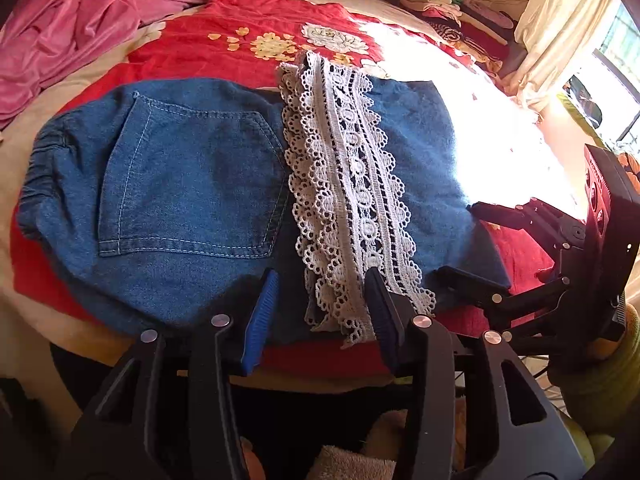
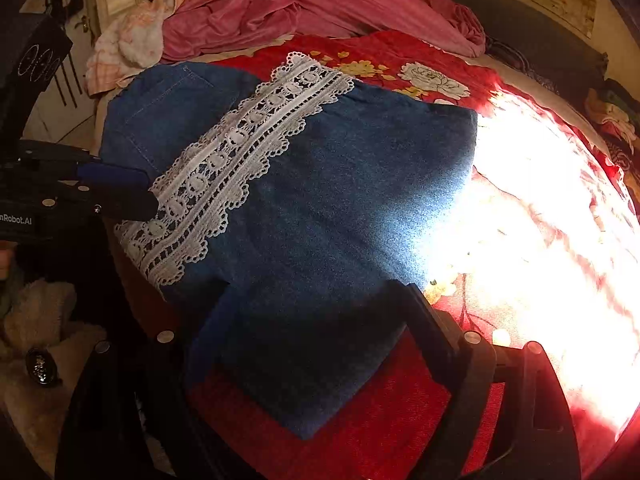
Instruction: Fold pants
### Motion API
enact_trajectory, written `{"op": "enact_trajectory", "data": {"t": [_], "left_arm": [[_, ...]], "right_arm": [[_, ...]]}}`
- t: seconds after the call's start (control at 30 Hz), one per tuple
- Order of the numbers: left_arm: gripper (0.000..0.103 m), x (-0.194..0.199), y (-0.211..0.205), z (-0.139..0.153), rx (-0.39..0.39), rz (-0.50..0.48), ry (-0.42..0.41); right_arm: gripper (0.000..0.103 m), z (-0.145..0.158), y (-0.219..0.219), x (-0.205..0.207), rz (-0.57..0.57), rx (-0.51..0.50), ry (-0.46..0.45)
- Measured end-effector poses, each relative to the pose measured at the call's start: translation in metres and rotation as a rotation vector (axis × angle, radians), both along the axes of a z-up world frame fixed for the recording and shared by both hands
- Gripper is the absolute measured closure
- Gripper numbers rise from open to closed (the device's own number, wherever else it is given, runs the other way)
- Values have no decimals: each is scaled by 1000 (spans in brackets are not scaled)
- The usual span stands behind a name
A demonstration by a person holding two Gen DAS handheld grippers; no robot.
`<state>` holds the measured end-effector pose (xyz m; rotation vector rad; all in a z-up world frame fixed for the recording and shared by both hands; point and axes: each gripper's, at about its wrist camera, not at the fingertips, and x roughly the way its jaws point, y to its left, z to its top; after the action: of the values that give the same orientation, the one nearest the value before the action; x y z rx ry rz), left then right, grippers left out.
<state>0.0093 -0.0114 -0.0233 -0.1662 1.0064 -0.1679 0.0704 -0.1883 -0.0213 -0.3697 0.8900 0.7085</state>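
Observation:
Folded blue denim pants (image 1: 192, 168) lie flat on the bed, back pocket up, with a white lace band (image 1: 348, 184) running across them. My left gripper (image 1: 322, 300) is at the near edge of the pants. Its blue-padded fingers (image 1: 264, 312) stand apart, one on each side of the lace end, and do not press on the cloth. My right gripper (image 2: 316, 308) is spread wide over the near denim corner (image 2: 304, 380), with the cloth lying between its fingers ungripped. Each gripper also shows in the other view: the right gripper (image 1: 476, 244) and the left gripper (image 2: 136, 190).
A red floral bedspread (image 1: 248, 24) covers the bed. A rumpled pink blanket (image 1: 80, 28) lies at the back left, and a stack of folded clothes (image 1: 448, 4) at the back right. Strong sunlight (image 2: 540, 220) washes out the bed's right side beside a curtain (image 1: 560, 20).

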Motion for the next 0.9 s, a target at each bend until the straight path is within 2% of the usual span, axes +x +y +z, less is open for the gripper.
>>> {"op": "enact_trajectory", "data": {"t": [0.13,0.2,0.5,0.7,0.77,0.9], "left_arm": [[64,-2,-1,8,13,5,-28],[64,-4,0,13,15,8,-43],[62,-11,2,28,32,24,-92],[54,-16,5,37,46,40,-121],[50,-17,7,40,50,46,-131],[47,-20,13,44,71,68,-150]], "right_arm": [[20,16,-13,4,-41,78,34],[20,25,-19,3,-63,92,20],[20,50,-28,8,-84,125,-35],[20,58,-22,6,-75,121,-52],[11,60,-17,6,-73,123,-58],[9,68,-9,7,-65,133,-76]]}}
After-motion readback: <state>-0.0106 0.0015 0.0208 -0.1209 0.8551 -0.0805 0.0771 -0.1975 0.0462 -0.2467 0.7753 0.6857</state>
